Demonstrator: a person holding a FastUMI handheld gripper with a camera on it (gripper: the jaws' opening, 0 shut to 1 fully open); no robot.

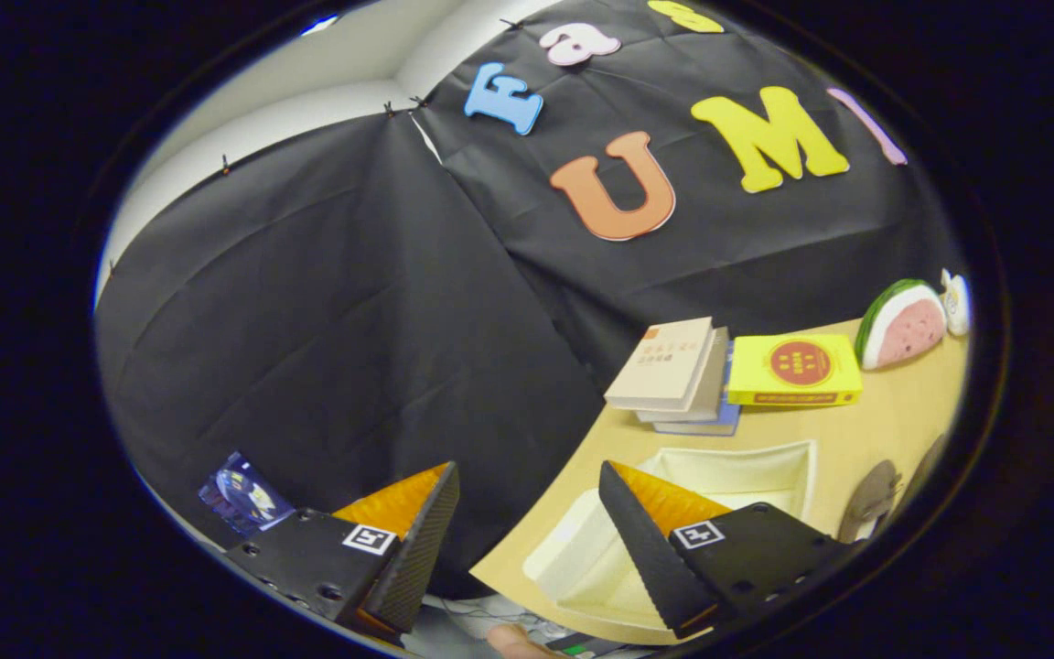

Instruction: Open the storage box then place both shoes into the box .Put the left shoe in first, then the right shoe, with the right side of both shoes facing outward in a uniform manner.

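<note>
Just beyond the right finger of the claw (pixel 527 540), the storage box (pixel 728 476) is sitting on the tabletop (pixel 893 412), pale and shallow, and it is looking open already, its hollow facing up and nothing lying inside it. A second pale piece (pixel 582 558), likely the lid, is resting against the box's near side, partly hidden by that finger. The claw's fingers are standing wide apart and gripping nothing; judging from that, the claw is hanging free, ready for a pick. To the right of the box, a dark shoe (pixel 870 499) is lying at the tabletop's rim, with what may be its partner just past it, too squeezed to tell. So the task is standing at the first shoe, I'd say, and which one is the left is not clear from here. Behind the box, a stack of books (pixel 678 375) and a yellow book (pixel 797 369) are lying flat, well out of the working lane. Further right of the box, a watermelon-slice toy (pixel 902 325) is propped near the booth wall.
</note>
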